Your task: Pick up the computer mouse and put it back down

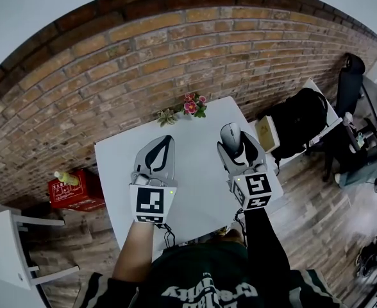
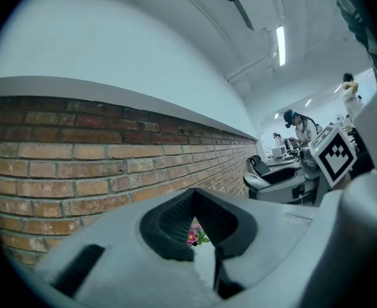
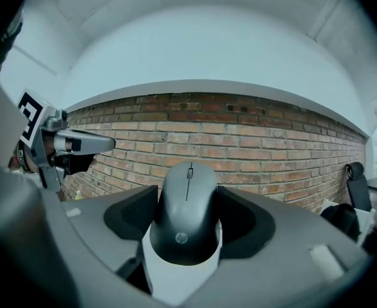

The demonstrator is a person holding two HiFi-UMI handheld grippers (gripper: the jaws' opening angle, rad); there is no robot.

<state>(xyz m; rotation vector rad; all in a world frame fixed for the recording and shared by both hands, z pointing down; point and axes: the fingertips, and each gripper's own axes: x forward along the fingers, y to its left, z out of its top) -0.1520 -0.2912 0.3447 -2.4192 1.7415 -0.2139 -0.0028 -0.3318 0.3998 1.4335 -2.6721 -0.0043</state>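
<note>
A dark grey computer mouse is held in the air above the white table, clamped by its sides between the pads of my right gripper. In the right gripper view the mouse fills the gap between the jaws, its wheel end pointing toward the brick wall, and the right gripper is level. My left gripper hovers over the table's left half, its tips together with nothing between them. The left gripper shows only a sliver of gap, through which pink flowers peek.
A small pot of pink flowers and a green plant stand at the table's far edge by the brick wall. A red box and a white chair are on the left, and a black backpack is on the right.
</note>
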